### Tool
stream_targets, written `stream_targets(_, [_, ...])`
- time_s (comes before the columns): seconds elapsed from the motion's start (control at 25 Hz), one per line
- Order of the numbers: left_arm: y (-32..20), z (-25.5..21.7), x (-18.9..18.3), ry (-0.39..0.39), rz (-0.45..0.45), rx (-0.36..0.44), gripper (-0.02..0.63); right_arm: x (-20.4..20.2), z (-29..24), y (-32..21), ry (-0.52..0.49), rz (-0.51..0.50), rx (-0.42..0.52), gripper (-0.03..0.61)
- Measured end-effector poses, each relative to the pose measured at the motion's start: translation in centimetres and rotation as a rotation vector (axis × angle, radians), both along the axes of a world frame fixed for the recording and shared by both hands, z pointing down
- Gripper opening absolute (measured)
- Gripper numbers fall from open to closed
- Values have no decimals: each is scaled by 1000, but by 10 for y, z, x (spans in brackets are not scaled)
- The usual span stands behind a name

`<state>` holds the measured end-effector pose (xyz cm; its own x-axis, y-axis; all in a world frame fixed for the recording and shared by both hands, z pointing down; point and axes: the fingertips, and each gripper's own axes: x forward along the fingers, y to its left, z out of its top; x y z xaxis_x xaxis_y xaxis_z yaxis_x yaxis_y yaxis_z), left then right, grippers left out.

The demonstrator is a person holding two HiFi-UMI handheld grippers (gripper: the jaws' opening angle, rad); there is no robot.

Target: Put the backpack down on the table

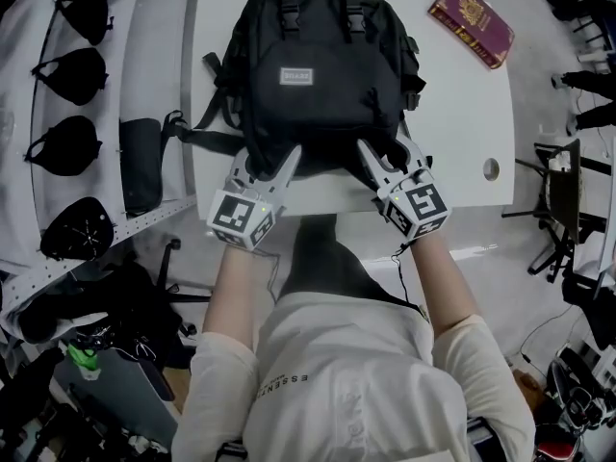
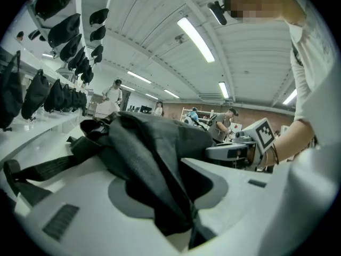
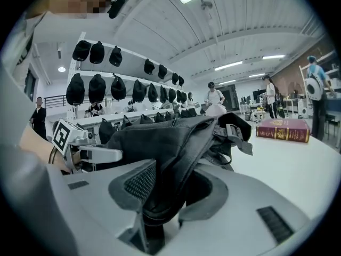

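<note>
A black backpack (image 1: 318,75) lies on the white table (image 1: 462,133), its front pocket facing up and its straps trailing to the left. My left gripper (image 1: 265,157) is at its near left corner and my right gripper (image 1: 387,152) at its near right corner. In the left gripper view a fold of the backpack's fabric (image 2: 149,153) runs down between the jaws and is pinched there by the left gripper (image 2: 176,196). The right gripper view shows the same: dark fabric (image 3: 170,143) is wedged between the pads of the right gripper (image 3: 165,196).
A dark red book (image 1: 472,22) lies at the table's far right corner. The table has a round cable hole (image 1: 491,169) near its right front edge. Black caps (image 1: 67,75) hang on a rack to the left, with a black pouch (image 1: 141,162) beside the table. A chair (image 1: 563,200) stands at the right.
</note>
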<state>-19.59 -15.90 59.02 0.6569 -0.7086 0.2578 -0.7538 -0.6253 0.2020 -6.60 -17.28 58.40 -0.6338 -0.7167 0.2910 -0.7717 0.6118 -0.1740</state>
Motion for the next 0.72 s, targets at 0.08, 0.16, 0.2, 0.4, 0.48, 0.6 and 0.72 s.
stream_targets(0.08, [1,1,-1,14,-5,-2,132,0,0,1,2,-4,-1,138])
stream_targets(0.16, [1,1,-1,20,-10,5,135,1,0,0,2,6,-6,144])
stream_targets(0.2, [1,1,-2,19,-18,14,142,3,0,-1,3,20,-6,156])
stream_targets(0.4, [6,7,-19,7,-92,-23,267,15,-2,3,22,79,-2,251])
stream_targets(0.48, [13,8,-25,-8,-113,-39,276,17,-3,10,38,76,4,252])
stream_targets(0.6, [24,10,-31,-43,-127,-71,278,24,-9,18,51,90,14,252])
stream_targets(0.72, [33,5,-41,-68,-155,-71,278,27,-19,25,65,107,28,252])
